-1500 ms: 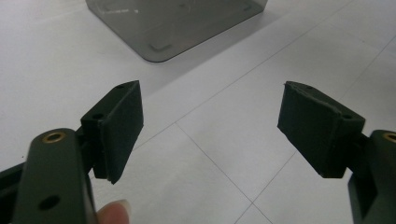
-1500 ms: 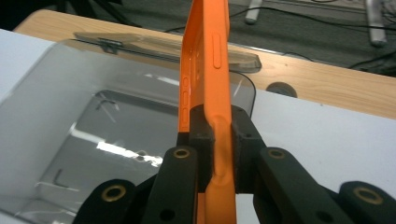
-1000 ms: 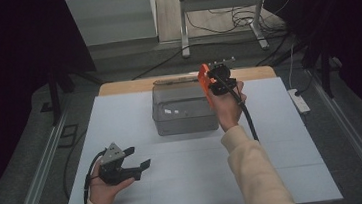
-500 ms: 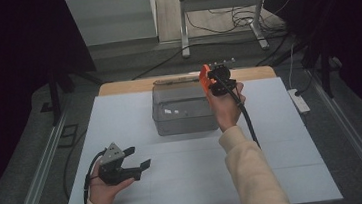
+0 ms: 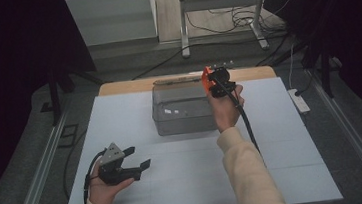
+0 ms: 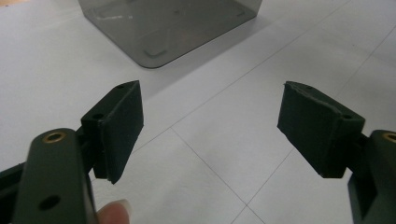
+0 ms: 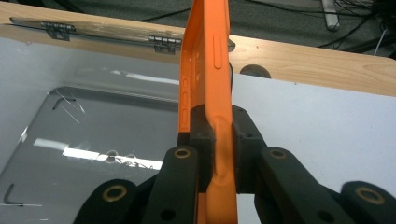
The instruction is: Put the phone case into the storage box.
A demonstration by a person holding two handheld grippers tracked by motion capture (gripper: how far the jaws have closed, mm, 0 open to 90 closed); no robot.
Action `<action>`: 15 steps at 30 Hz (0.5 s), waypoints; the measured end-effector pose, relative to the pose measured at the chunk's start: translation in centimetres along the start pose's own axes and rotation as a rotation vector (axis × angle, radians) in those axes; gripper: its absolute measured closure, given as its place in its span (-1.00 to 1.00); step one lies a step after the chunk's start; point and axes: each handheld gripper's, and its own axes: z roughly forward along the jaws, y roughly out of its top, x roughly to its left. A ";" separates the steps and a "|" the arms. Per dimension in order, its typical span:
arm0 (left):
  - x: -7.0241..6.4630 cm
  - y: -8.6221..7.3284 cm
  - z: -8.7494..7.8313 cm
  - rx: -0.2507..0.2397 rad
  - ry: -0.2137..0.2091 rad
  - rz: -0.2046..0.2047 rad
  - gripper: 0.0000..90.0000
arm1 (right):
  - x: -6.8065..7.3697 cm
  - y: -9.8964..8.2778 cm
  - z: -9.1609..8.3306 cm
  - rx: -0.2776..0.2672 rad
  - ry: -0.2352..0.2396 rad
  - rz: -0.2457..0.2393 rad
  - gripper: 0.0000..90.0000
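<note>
Left claw (image 5: 135, 157) held low, jaws spread; right claw (image 5: 208, 75) raised, clamped.

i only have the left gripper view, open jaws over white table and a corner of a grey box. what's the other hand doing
Observer: The right gripper is shut on an orange phone case, held edge-up.
Operator: where is it
Observer: Over the clear box, at its right far corner.
Operator: anything in the box
Observer: Two small hex keys lie on its floor.
</note>
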 end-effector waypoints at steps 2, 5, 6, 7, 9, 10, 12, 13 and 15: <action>0.0 0.0 0.0 0.000 0.000 0.000 -0.50 | 0.0 -0.1 0.2 0.003 -0.002 -0.003 0.81; 0.0 0.0 0.0 0.000 0.000 0.000 -0.50 | 0.0 -0.4 0.5 0.010 -0.010 0.001 0.81; 0.0 0.0 0.0 0.000 0.000 0.001 -0.49 | 0.0 -0.4 0.6 0.011 -0.008 0.003 0.81; 0.0 0.0 0.0 0.001 0.000 0.001 -0.49 | 0.0 -0.5 0.7 0.013 -0.006 0.006 0.81; 0.0 0.0 0.0 0.002 0.000 0.000 -0.49 | 0.0 -0.6 0.9 0.015 -0.012 0.004 0.81; 0.0 0.0 0.0 0.002 0.001 0.000 -0.49 | 0.0 -0.7 0.9 0.015 -0.011 0.006 0.81; 0.0 0.0 0.0 0.002 0.001 0.000 -0.49 | 0.1 -0.8 1.0 0.017 -0.012 0.002 0.81; 0.0 0.0 0.0 0.002 0.001 0.000 -0.49 | 0.1 -0.8 1.1 0.018 -0.010 0.000 0.81; 0.0 0.0 0.0 0.003 0.001 0.001 -0.49 | 0.1 -0.9 1.2 0.019 -0.009 -0.002 0.81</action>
